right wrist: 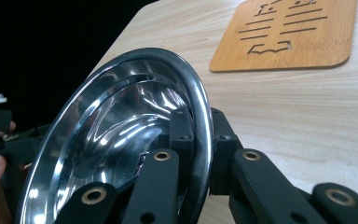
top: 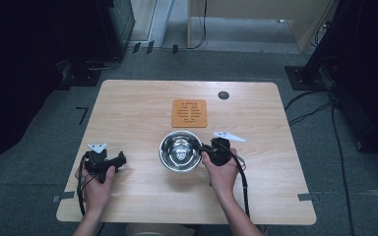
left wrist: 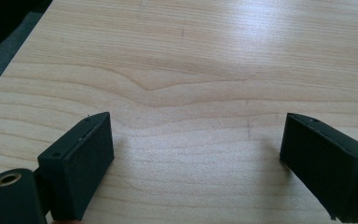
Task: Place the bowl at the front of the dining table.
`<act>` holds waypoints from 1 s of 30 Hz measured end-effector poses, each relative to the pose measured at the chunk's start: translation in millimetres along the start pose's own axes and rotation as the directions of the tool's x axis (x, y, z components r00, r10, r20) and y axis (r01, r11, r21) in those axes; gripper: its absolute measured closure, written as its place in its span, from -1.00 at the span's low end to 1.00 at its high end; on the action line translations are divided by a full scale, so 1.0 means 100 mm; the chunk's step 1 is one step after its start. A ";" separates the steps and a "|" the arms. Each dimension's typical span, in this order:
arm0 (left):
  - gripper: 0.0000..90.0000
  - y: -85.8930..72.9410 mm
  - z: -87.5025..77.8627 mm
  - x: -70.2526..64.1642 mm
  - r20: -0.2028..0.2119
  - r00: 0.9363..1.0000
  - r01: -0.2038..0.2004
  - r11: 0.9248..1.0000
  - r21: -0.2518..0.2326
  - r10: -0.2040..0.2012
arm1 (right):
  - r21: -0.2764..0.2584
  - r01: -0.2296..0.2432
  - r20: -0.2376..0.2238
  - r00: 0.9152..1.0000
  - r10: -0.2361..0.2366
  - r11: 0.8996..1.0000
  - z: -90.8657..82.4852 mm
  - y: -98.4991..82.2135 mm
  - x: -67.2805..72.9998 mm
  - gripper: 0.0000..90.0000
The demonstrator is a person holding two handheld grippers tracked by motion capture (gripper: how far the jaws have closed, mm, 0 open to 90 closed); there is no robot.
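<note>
Right gripper [right wrist: 199, 140]: jaws clamped on rim of steel bowl [top: 179, 150], mid-table. Left gripper [left wrist: 196, 154]: jaws wide apart, nothing between, over bare table [top: 128, 113]. Beyond the bowl: wooden trivet [top: 189, 113].

A shiny silver bowl [top: 179, 151], an orange-brown slotted trivet [top: 189, 113], a pale woodgrain table [top: 138, 108].

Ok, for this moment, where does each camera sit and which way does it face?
High view: above the person's side, looking forward and down on the table; both forearms, left hand-held gripper, right hand-held gripper.
Left gripper view: rides the left hand-held gripper, facing bare wood between open jaws.
Right gripper view: rides the right hand-held gripper, jaws clamping the steel bowl rim, wooden trivet beyond.
Shared: bowl and trivet appear in the high and right gripper views.
</note>
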State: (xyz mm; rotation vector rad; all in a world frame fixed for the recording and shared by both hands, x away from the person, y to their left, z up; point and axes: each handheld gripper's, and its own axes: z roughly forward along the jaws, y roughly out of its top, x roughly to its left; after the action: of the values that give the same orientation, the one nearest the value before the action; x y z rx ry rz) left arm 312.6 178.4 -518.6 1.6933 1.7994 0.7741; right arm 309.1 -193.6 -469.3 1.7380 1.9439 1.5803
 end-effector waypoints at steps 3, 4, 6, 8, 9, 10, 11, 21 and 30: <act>-0.79 0.00 0.00 0.00 0.000 1.000 0.000 1.000 0.000 0.000 | -0.004 -0.014 0.018 1.000 0.014 1.000 0.07 0.09 -0.05 0.87; -0.79 0.00 0.00 0.00 0.000 1.000 0.000 1.000 0.000 0.000 | -0.004 -0.014 0.018 1.000 0.014 1.000 0.07 0.09 -0.05 0.87; -0.79 0.00 0.00 0.00 0.000 1.000 0.000 1.000 0.000 0.000 | -0.011 -0.029 0.034 0.999 0.029 1.000 0.12 0.17 -0.10 0.87; -0.79 0.00 0.00 0.00 0.000 1.000 0.000 1.000 0.000 0.000 | -0.021 -0.032 0.046 0.998 0.033 0.999 0.15 0.23 -0.13 0.88; -0.79 0.00 0.00 0.00 0.000 1.000 0.000 1.000 0.000 0.000 | -0.024 -0.033 0.054 0.998 0.035 0.999 0.17 0.26 -0.15 0.87; -0.79 0.00 0.00 0.00 0.000 1.000 0.000 1.000 0.000 0.000 | -0.026 -0.036 0.059 0.998 0.038 0.999 0.18 0.28 -0.16 0.87; -0.79 0.00 0.00 0.00 0.000 1.000 0.000 1.000 0.000 0.000 | -0.027 -0.038 0.063 0.997 0.040 0.999 0.20 0.31 -0.17 0.87; -0.79 0.00 0.00 0.00 0.000 1.000 -0.002 1.000 0.002 0.002 | -0.034 -0.061 0.099 0.993 0.064 0.998 0.38 0.48 -0.24 0.87; -0.79 0.00 0.00 0.00 0.000 1.000 -0.002 1.000 0.001 0.002 | -0.046 -0.085 0.137 0.986 0.091 0.995 0.57 0.65 -0.32 0.87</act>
State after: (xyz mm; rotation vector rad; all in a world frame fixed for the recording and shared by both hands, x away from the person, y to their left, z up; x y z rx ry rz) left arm 312.6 178.5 -518.5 1.6956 1.7988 0.7743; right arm 401.4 -196.1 -466.4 1.8874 1.7831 1.4693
